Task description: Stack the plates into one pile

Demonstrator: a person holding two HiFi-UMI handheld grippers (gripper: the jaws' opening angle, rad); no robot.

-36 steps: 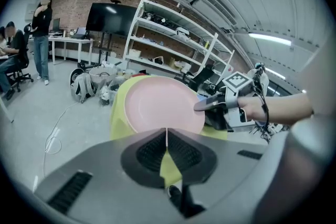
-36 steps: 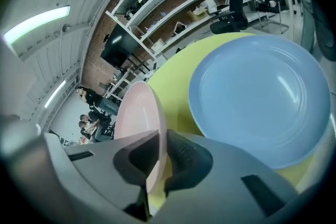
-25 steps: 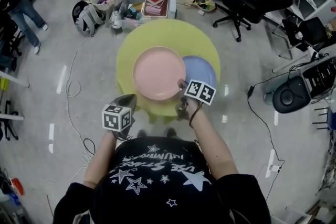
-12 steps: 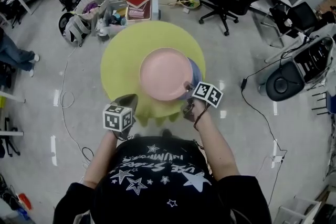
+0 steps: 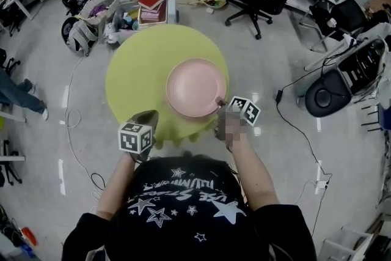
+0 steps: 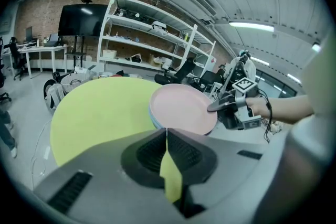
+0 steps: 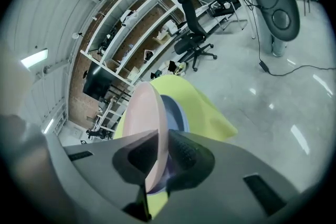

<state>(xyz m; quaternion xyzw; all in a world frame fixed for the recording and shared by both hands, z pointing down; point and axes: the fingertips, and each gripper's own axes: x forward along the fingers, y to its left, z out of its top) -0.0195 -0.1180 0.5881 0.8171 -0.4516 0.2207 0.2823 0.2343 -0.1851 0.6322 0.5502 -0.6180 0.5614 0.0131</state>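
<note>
Stacking looks all but done. The pink plate [image 5: 197, 87] lies over the blue plate [image 7: 176, 113], and the pair sits toward the 4 o'clock side of the round yellow-green bench [image 5: 137, 79]. Only these two plates show, so the pile seems to be formed.

What is left, as I judge it, is the release. The right claw [image 5: 221, 102] is at the pink plate's 4 o'clock rim. Its jaws have just been opening, yet the rim stands between them and the pads look close against it. Letting go fully and drawing clear without dragging the top plate sideways would finish the job.

The left claw [image 5: 148, 118] hangs off the bench's 7 o'clock edge. Its jaws are together at the tips with nothing in them, and only the bench colour shows through the slit below.

Much of the blue plate is hidden. In the head view the pink one covers nearly all of it, and the two gripper views give only a sliver of its rim. I cannot tell whether the two sit centred on each other, or whether the pink plate rests flat or is tipped up slightly on the held side. The right claw's own body cuts off the lower part of the rim in its view.
</note>
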